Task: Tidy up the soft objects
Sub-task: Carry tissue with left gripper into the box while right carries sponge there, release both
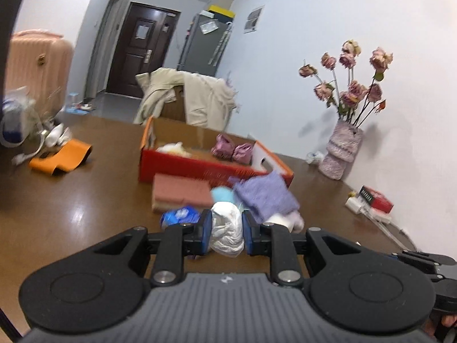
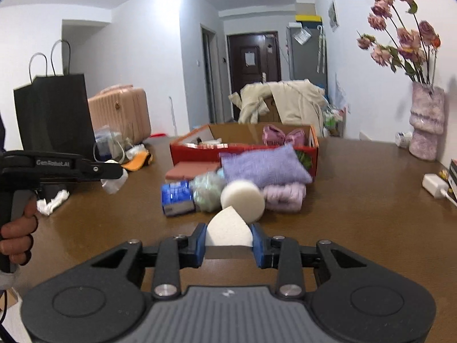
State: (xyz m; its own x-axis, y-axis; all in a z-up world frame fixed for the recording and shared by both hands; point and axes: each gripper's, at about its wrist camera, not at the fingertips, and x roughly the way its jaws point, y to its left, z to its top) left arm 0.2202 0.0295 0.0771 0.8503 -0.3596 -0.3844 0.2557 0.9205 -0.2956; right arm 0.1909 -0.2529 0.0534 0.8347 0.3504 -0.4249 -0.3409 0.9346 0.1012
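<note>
My left gripper [image 1: 227,228] is shut on a crumpled white soft bundle [image 1: 227,225], held above the brown table. In the right wrist view it reaches in from the left as the left gripper [image 2: 112,173]. My right gripper [image 2: 228,238] is shut on a white wedge-shaped sponge [image 2: 228,228]. Ahead lies a pile: a purple knit cloth [image 2: 262,165], a round white sponge [image 2: 242,200], a lilac roll [image 2: 282,197], a green mesh puff [image 2: 207,191], a blue tissue pack [image 2: 177,197] and a pink block [image 2: 191,170]. Behind it stands an open red shoebox [image 2: 242,150] with mauve bows [image 2: 281,137] inside.
A vase of dried roses [image 2: 425,125] stands at the table's right by the wall, with a white charger [image 2: 434,184] nearer. At the left are a black paper bag [image 2: 54,114], an orange item [image 1: 61,157] and white clutter. A hand [image 2: 17,234] grips the left tool.
</note>
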